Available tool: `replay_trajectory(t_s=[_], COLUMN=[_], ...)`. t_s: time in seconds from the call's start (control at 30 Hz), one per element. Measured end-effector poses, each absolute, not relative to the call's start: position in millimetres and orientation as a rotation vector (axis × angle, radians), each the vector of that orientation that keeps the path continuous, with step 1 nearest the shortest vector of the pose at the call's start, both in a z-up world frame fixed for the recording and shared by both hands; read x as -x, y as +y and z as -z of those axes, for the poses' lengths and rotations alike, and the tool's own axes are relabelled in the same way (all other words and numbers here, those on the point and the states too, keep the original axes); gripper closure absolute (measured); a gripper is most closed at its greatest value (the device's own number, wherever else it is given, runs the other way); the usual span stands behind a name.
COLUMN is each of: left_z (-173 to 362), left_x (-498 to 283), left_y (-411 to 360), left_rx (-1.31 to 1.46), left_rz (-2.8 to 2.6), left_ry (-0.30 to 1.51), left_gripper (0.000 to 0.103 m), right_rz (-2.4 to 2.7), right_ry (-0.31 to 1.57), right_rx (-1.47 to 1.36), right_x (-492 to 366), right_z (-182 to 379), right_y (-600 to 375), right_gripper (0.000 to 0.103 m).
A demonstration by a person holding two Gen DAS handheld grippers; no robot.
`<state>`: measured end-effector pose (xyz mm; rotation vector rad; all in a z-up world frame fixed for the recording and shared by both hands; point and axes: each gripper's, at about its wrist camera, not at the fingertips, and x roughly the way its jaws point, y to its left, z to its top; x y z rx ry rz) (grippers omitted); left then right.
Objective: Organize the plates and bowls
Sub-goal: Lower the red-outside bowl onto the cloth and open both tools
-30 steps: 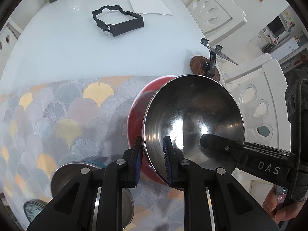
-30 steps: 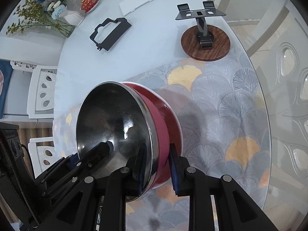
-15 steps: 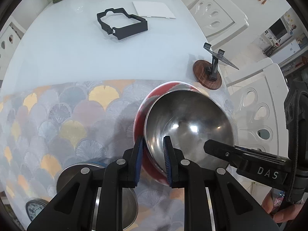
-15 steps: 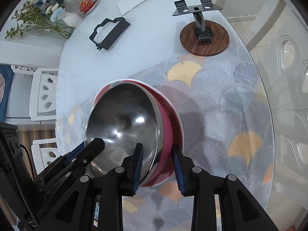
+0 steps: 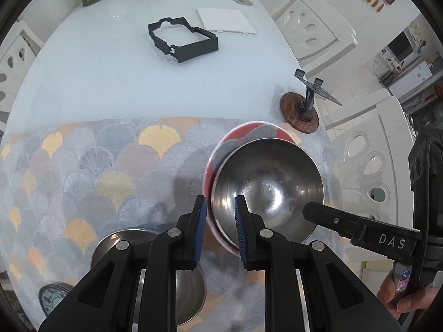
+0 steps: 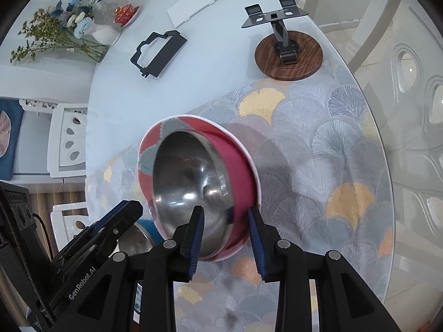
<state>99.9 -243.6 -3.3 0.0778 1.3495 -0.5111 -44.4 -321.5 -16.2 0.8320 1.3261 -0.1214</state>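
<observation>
Fingers of my left gripper [image 5: 220, 221] are closed on the near rims of two nested bowls: one blue pad sits outside the red bowl [image 5: 218, 149], the other inside the steel bowl [image 5: 267, 188]. Fingers of my right gripper [image 6: 225, 229] stand apart around the opposite edge of the same pair; one pad is inside the steel bowl [image 6: 188, 177], the other is clear of the red bowl's [image 6: 241, 171] outer wall, and I cannot confirm contact on the inner pad.

Bowl count, nested pair: two. The steel bowl sits inside the red bowl, offset toward my right side in the left wrist view. The pair is tilted, above the patterned placemat [image 5: 110, 171], near the table's right edge.

Bowl count, elsewhere: one second steel bowl [image 5: 144, 243] below my left gripper, resting on the placemat. It is touching a blue item [image 6: 149, 228], which I cannot identify. One patterned plate edge [image 5: 51, 294] shows at the lower left.

Other items on the white table [image 5: 97, 77]: one black frame [image 5: 182, 40], one white panel [image 5: 225, 19], one stand with a round wooden base [image 6: 288, 55], one vase with flowers [image 6: 105, 33], one red dish [image 6: 126, 12].

One hand [image 5: 409, 301] of mine holds the right gripper's handle.
</observation>
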Motion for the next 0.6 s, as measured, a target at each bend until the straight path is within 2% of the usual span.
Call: replay_trajectory(t_s=[0.6], left_z=[-17.7], left_x=[-106.2], left_y=[-173.5], left_rx=[-0.037], left_rz=[0.441], left_ry=[1.314], left_gripper=[0.084], right_rz=[0.138], right_ry=[1.29], right_rx=[-0.844], right_x=[65.9], right_z=[-6.3], right_y=[-289.4], right_gripper=[0.072])
